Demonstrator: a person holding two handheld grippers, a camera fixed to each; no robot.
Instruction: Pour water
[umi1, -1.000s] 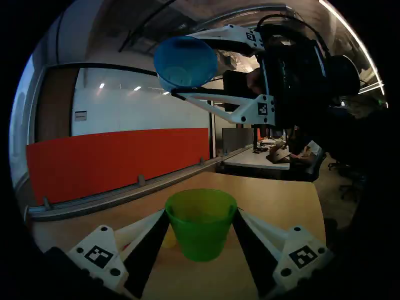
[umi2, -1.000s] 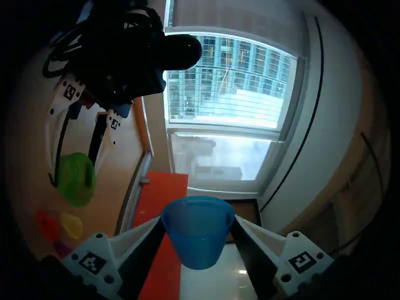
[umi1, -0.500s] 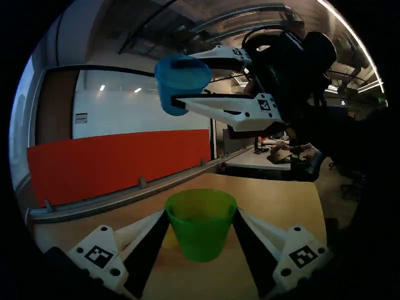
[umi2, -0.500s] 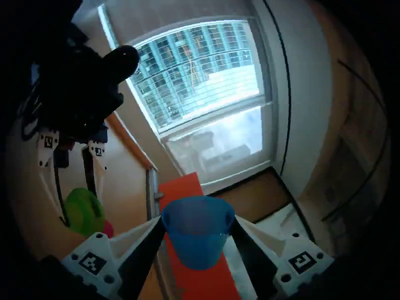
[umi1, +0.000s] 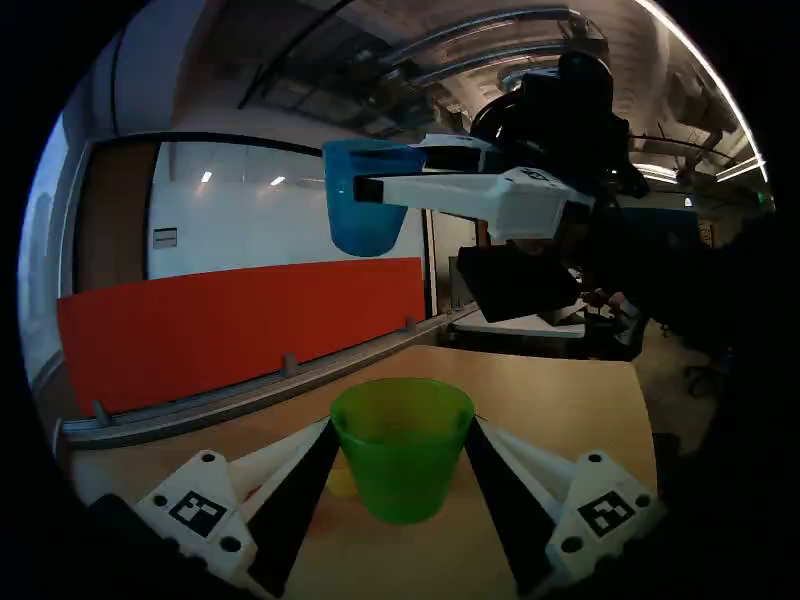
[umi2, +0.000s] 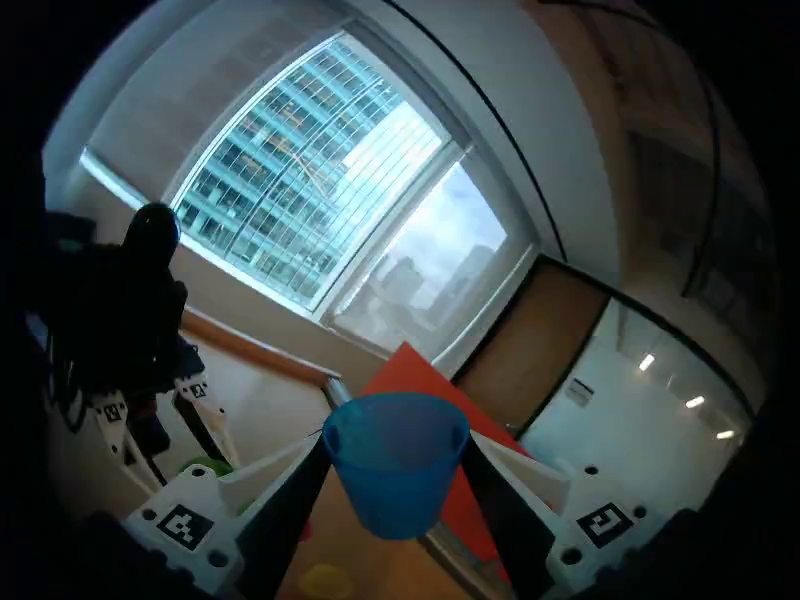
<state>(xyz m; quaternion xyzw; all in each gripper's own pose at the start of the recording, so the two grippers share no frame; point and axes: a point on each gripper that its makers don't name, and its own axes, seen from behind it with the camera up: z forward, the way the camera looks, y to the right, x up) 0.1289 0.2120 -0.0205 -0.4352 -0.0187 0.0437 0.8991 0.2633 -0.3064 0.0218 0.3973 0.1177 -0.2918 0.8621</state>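
Your left gripper (umi1: 402, 432) pinches the green cup (umi1: 402, 462), one finger pressed to each side of it. In the left gripper view the cup sits at 6 o'clock, upright with its mouth open to the top. The wooden table (umi1: 570, 395) spreads out behind and below it, though you cannot tell whether the cup's base touches the tabletop. Whether there is water inside is also not clear from the dim picture. A small yellow object (umi1: 340, 484) lies on the table just beside the cup, at about 7 o'clock of it.

Your right gripper (umi1: 385, 170) hangs high in the same view, at about 12 o'clock, well above the green cup and apart from it. It clamps the blue cup (umi1: 362, 200) between its two white fingers, which reach in from 2 o'clock. That cup is close to upright, rim at the top and base pointing down, and its contents are hidden by its wall. Behind it an orange panel (umi1: 240, 320) runs along the far edge of the table, from 9 o'clock toward the middle.

In the right gripper view the blue cup is at 6 o'clock, gripped on both sides. Your left gripper appears farther off at 8 o'clock, with a sliver of green rim beneath it. A big window (umi2: 320, 220) stretches from 10 to 12 o'clock.
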